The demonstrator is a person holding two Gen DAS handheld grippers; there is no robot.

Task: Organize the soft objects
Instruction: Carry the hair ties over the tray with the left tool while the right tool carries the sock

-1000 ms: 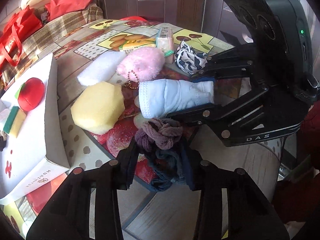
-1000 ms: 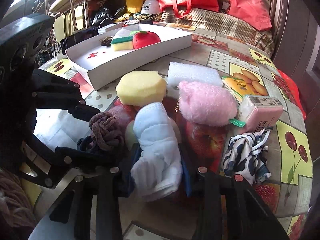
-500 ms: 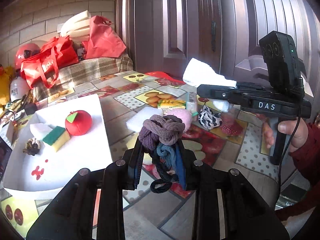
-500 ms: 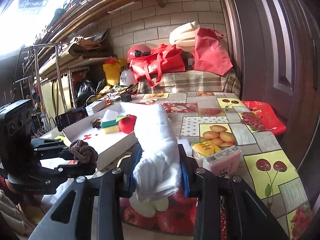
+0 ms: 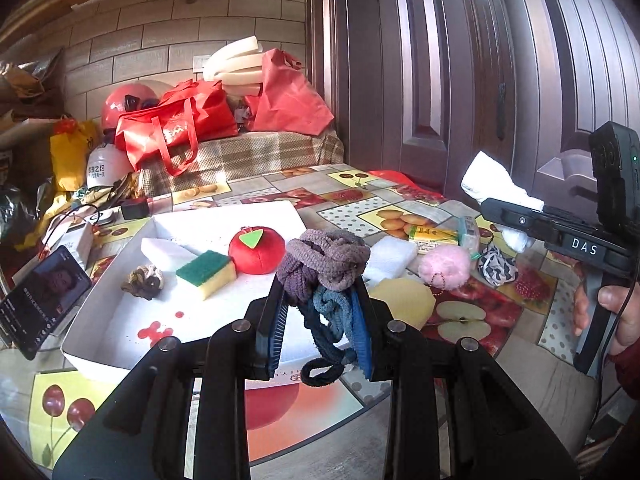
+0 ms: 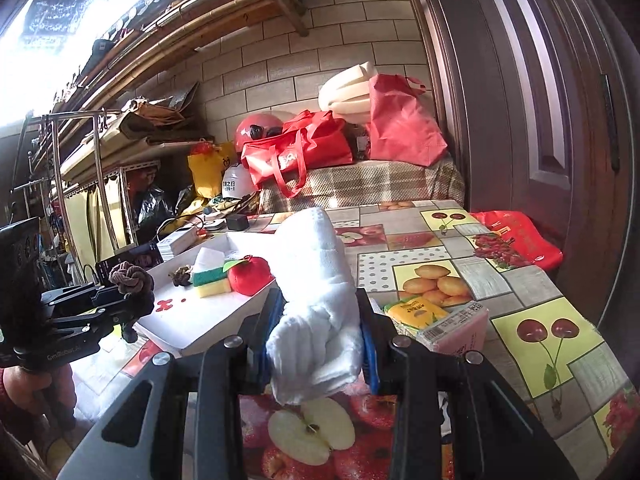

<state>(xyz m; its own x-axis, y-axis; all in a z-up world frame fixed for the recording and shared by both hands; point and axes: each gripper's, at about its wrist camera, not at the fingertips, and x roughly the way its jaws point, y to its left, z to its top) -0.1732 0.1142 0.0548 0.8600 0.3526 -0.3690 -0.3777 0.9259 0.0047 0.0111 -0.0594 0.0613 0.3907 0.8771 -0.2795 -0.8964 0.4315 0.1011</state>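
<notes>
Left tool [image 5: 320, 312] clamped on bundle of hair ties [image 5: 324, 272], held in air above near edge of white box [image 5: 100, 344]. Right tool [image 6: 318, 332] clamped on rolled white towel [image 6: 316, 300], raised over surface [image 6: 520, 292]. Box holds red apple cushion [image 5: 256, 250], green-yellow sponge [image 5: 206, 274], white foam block [image 5: 166, 250]. Pink pompom [image 5: 444, 268], yellow sponge [image 5: 404, 304] lie on surface right of box.

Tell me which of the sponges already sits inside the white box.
The green-topped yellow scouring sponge, lying in the white cardboard box beside the red plush apple. The plain yellow sponge and the white sponge block lie on the tablecloth.
</notes>
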